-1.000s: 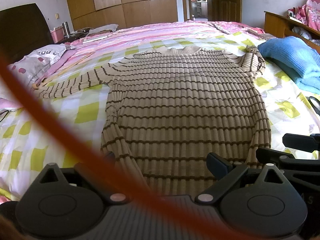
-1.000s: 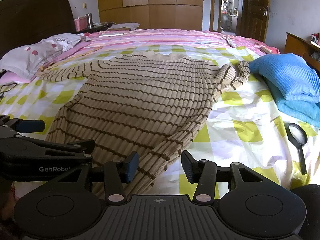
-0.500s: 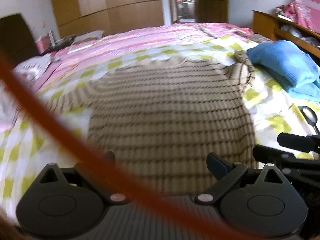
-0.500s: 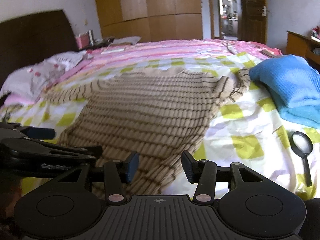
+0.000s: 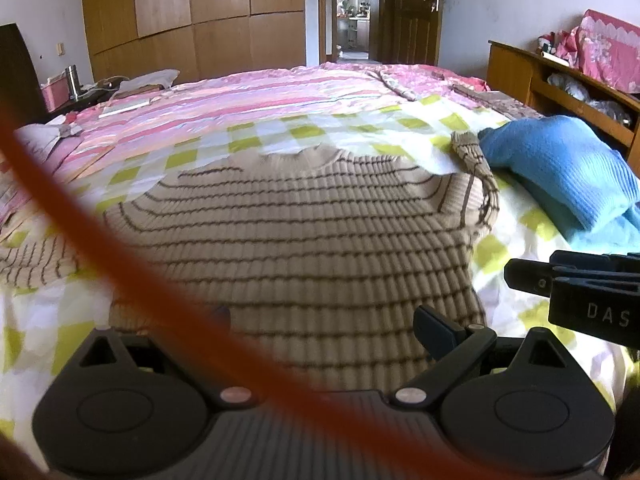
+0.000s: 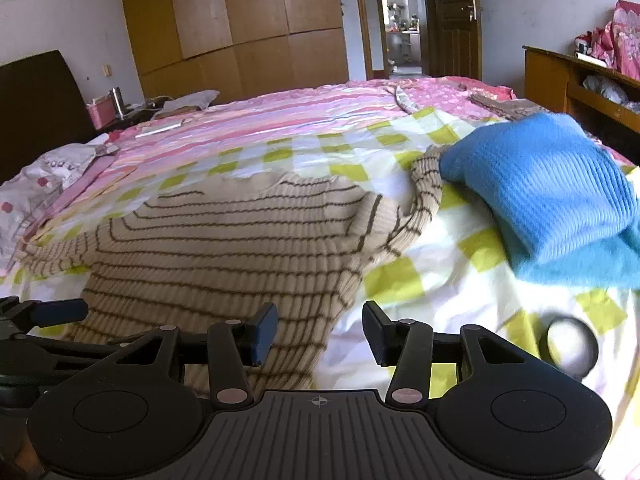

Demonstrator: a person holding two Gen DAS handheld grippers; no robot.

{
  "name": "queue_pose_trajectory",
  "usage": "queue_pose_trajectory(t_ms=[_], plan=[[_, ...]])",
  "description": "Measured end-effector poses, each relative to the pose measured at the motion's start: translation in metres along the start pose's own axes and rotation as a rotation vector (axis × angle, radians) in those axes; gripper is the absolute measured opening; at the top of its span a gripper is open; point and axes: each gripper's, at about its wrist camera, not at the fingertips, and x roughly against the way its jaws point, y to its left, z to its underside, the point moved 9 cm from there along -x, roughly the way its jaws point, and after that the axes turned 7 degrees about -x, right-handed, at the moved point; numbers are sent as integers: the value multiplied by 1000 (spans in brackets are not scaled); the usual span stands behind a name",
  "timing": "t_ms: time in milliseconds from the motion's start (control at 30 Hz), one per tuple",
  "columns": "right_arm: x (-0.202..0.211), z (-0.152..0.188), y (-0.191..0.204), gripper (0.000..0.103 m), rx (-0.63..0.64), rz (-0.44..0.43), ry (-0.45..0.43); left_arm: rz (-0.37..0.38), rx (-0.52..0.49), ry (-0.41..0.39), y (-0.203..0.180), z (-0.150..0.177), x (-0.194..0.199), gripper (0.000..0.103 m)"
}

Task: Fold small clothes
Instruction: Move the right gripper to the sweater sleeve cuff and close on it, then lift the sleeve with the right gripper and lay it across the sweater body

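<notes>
A tan sweater [image 5: 304, 240] with thin brown stripes lies flat on the checked sheet [image 6: 404, 280] of a bed, neck at twelve o'clock and hem at six. One sleeve runs out toward nine o'clock; the other is bunched at about two o'clock, touching a folded blue sweater [image 6: 548, 188]. The left gripper [image 5: 324, 320] hangs over the lower body of the striped sweater, jaws wide apart, nothing between them; an orange cord [image 5: 72, 220] blurs across its view. The right gripper [image 6: 320, 330] sits over the sweater's side edge, jaws apart and empty. A magnifying glass [image 6: 568, 346] lies on the sheet at four o'clock.
</notes>
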Motion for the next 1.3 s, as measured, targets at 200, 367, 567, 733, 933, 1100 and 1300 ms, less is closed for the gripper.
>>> queue_pose_trajectory(t_ms=[200, 367, 567, 733, 933, 1100, 1300], plan=[[-18, -22, -10, 46, 34, 30, -6, 14, 5, 7, 1, -7, -19, 102], [-44, -45, -17, 40, 49, 67, -7, 18, 27, -5, 6, -16, -30, 102], [-78, -79, -34, 39, 38, 104, -23, 19, 44, -23, 9, -29, -43, 102], [-117, -103, -56, 38, 31, 159, -14, 16, 42, -25, 10, -33, -52, 102], [-164, -121, -72, 37, 65, 214, -7, 16, 59, -24, 9, -40, -69, 102], [-198, -125, -83, 22, 90, 251, 32, 19, 75, -22, 12, -43, -77, 102], [-213, -121, -96, 7, 69, 279, 61, 13, 79, -8, 20, -36, -81, 102]])
